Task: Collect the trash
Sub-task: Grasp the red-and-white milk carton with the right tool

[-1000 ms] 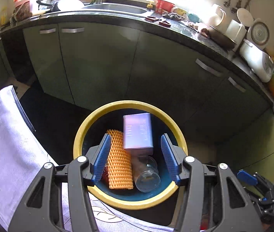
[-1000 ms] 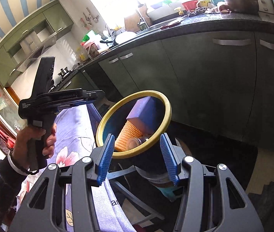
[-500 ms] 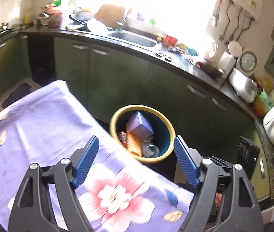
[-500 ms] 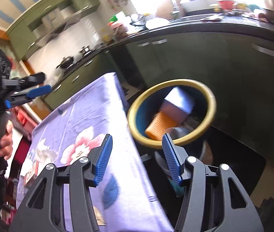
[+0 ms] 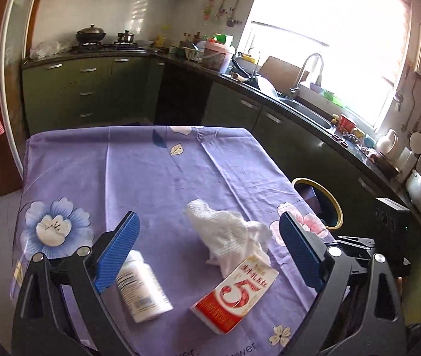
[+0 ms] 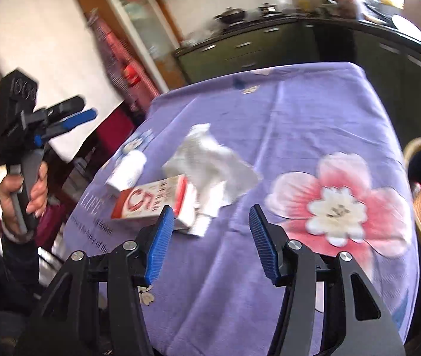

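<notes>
Only the right wrist view shows the person's hand [image 6: 29, 187] gripping the left claw [image 5: 207, 252], jaws opening over a crumpled white tissue [image 5: 228, 234] on the purple floral-clothed surface [image 5: 151, 172], while the right claw [image 6: 207, 240] hangs apart and empty near the red-and-white carton [image 6: 151, 201], lying flat, long axis left-right.

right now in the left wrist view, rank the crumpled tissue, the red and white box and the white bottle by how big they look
1. crumpled tissue
2. red and white box
3. white bottle, partly hidden, so close to the box
</notes>
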A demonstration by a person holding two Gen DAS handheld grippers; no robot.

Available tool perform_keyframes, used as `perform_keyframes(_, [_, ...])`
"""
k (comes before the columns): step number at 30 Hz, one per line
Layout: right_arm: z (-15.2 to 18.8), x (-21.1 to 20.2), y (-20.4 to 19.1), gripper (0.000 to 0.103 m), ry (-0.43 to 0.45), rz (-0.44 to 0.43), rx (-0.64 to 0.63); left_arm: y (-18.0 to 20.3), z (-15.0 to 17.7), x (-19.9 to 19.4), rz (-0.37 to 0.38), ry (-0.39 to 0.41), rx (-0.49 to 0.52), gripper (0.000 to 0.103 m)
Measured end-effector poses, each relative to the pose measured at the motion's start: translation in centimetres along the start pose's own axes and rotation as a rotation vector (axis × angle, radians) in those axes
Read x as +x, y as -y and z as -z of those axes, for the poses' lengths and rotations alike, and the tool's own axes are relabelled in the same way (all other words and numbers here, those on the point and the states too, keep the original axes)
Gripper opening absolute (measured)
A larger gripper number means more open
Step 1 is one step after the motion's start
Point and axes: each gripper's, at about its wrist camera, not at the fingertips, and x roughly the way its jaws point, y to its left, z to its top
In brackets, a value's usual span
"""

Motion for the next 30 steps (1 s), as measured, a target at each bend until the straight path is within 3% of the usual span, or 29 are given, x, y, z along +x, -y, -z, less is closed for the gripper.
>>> perform_keyframes(5, [-1.9, 3.3, -5.9, 0.061, -0.119, -0.076, -0.413, -2.5, 2.8, -2.5, -0.037, 0.021, -0.005, 0.091])
perform_keyframes(9, [-3.5, 6.1, -8.1, 0.078, -0.248, -0.115, -0.638, -3.0, 4.8, -4.2, -0.047, 0.024, 0.014, 0.091])
perform_keyframes(12, [-4.6, 8.1, -8.5, 0.080, -0.329, -0.140, -0.746, -2.8, 5.8, -5.0, -0.057, 0.018, 0.020, 0.091])
perform_keyframes(17, [-5.3, 11.1, -7.1, 0.081, -0.491, -0.272, -0.741, -2.9, 6.7, -5.8, -0.057, 0.024, 0.009, 0.093])
perform_keyframes(21, [-5.0, 11.8, -6.3, 0.079, -0.536, -0.260, -0.715, -3.4, 6.6, -5.3, -0.044, 0.013, -0.019, 0.093])
perform_keyframes(24, [-4.1, 10.5, -6.4, 0.072, -0.544, -0.274, -0.699, -4.1, 6.5, -4.8, -0.013, 0.001, -0.052, 0.093])
perform_keyframes(30, [-1.4, 7.8, -8.6, 0.072, -0.522, -0.275, -0.722, -4.2, 6.8, -4.7, 0.002, 0.000, -0.064, 0.093])
